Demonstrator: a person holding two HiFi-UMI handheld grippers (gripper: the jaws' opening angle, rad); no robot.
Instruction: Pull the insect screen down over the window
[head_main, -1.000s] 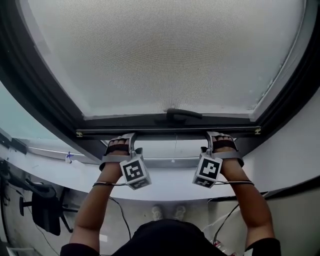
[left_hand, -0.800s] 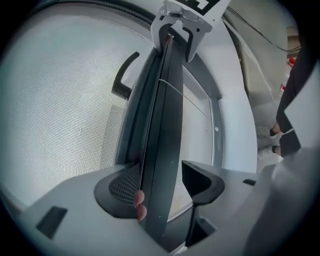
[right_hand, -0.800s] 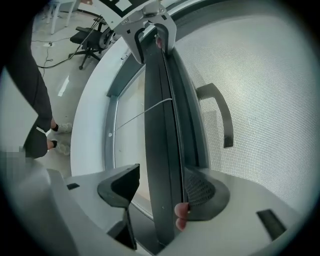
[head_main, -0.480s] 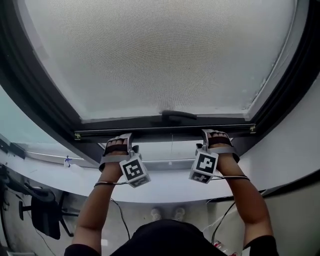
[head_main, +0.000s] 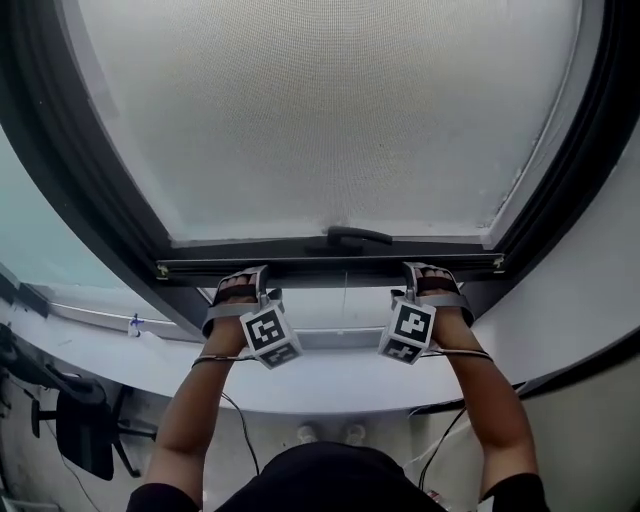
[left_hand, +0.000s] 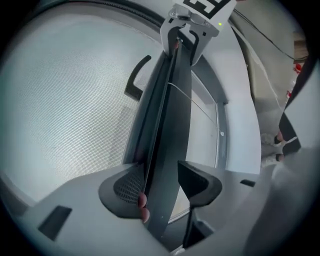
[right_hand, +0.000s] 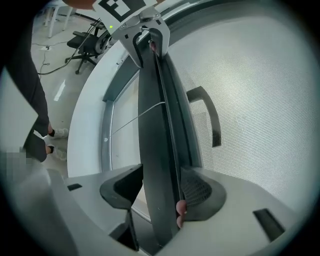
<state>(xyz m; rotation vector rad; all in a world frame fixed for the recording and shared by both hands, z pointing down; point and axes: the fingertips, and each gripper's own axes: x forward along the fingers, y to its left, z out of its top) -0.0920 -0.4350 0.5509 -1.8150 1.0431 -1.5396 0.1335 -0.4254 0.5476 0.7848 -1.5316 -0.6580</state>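
The grey mesh insect screen (head_main: 330, 120) fills the window, and its dark bottom bar (head_main: 330, 268) with a small handle (head_main: 345, 237) hangs just above the sill. My left gripper (head_main: 243, 282) straddles the bar left of the handle. In the left gripper view the bar (left_hand: 167, 125) runs between the jaws of the left gripper (left_hand: 160, 180), which are closing. One pad lies against it and the other is at its edge. My right gripper (head_main: 425, 278) straddles the bar (right_hand: 157, 125) right of the handle. The jaws of the right gripper (right_hand: 162, 185) are closing round it too.
The dark window frame (head_main: 90, 200) slopes down both sides. A white sill (head_main: 330, 385) curves below the bar. A thin cord (head_main: 345, 292) hangs from the bar's middle. An office chair (head_main: 85, 435) and cables stand on the floor at the lower left.
Both grippers stay at the bottom bar. The bar and the hands sit slightly lower in view than half a second ago, and the head view has shifted a little.
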